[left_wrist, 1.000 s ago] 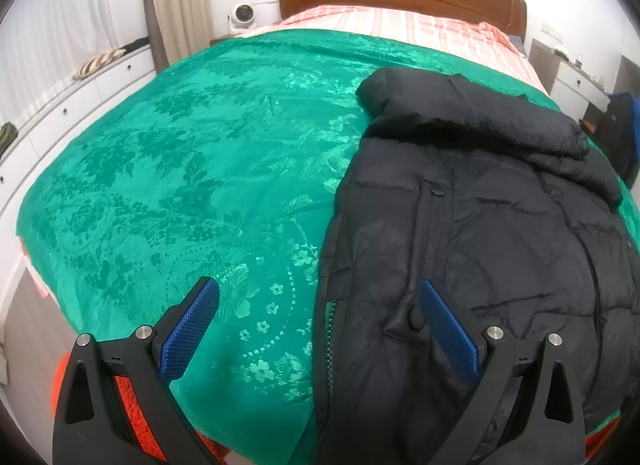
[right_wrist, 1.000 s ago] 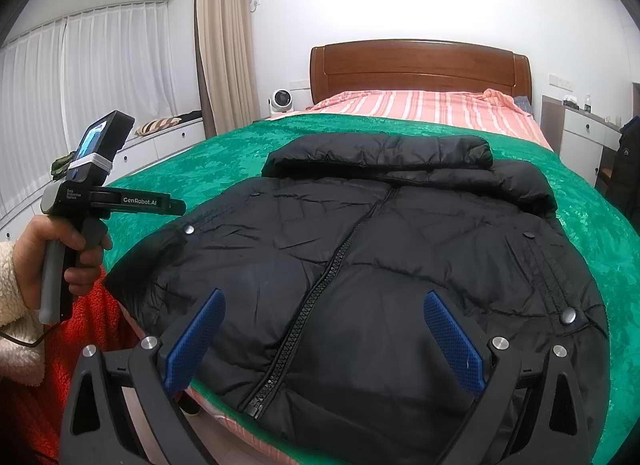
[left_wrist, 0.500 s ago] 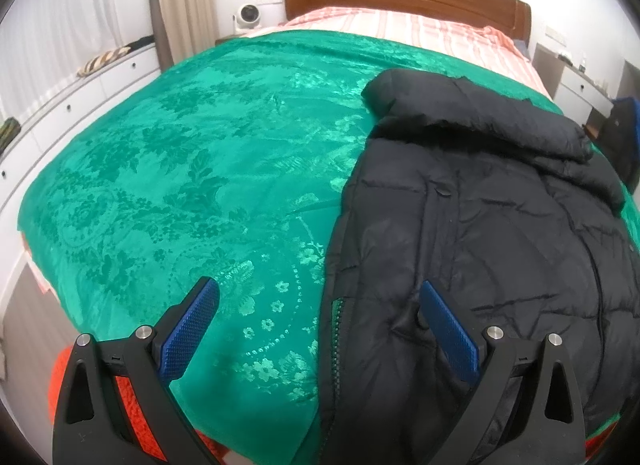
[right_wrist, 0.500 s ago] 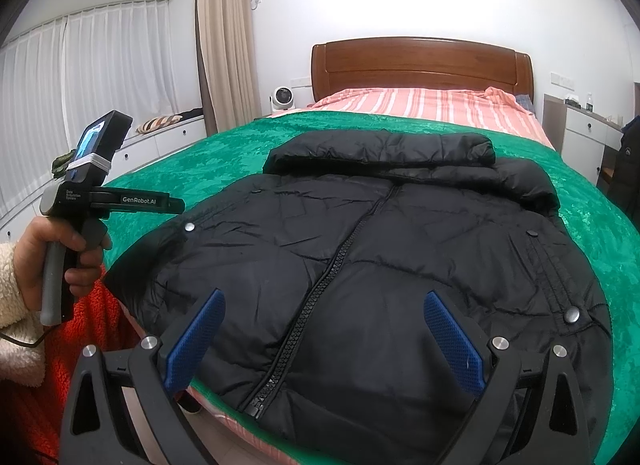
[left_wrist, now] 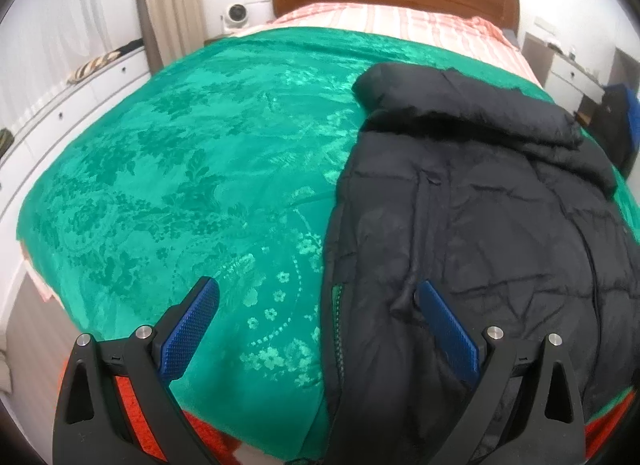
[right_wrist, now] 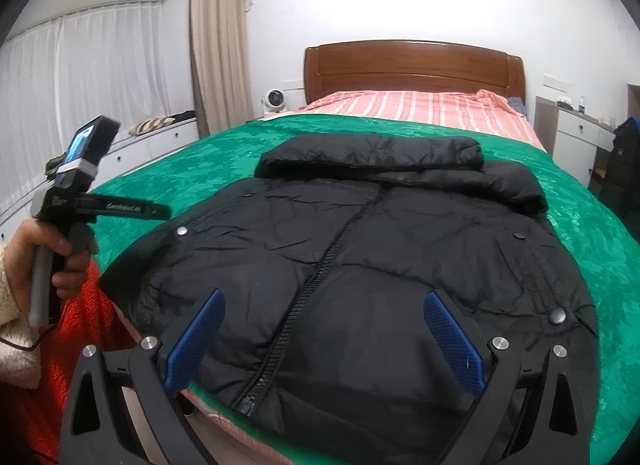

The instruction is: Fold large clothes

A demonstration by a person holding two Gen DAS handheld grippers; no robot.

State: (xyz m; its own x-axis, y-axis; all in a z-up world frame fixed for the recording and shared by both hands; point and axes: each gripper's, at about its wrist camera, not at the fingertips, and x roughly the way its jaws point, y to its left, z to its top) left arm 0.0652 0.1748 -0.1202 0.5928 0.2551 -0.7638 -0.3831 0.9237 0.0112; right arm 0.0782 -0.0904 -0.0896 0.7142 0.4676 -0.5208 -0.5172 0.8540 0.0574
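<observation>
Holding both tools wide apart, we hover our left tool and right tool just above the black quilted zip-front puffer jacket ahead on the green floral bedspread.

One black puffer jacket is lying on one bed; two hand-held grippers, left and right, are showing, and one fan is standing behind.

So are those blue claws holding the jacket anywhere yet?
No. Both the left gripper and right gripper are open and empty above the jacket.
</observation>
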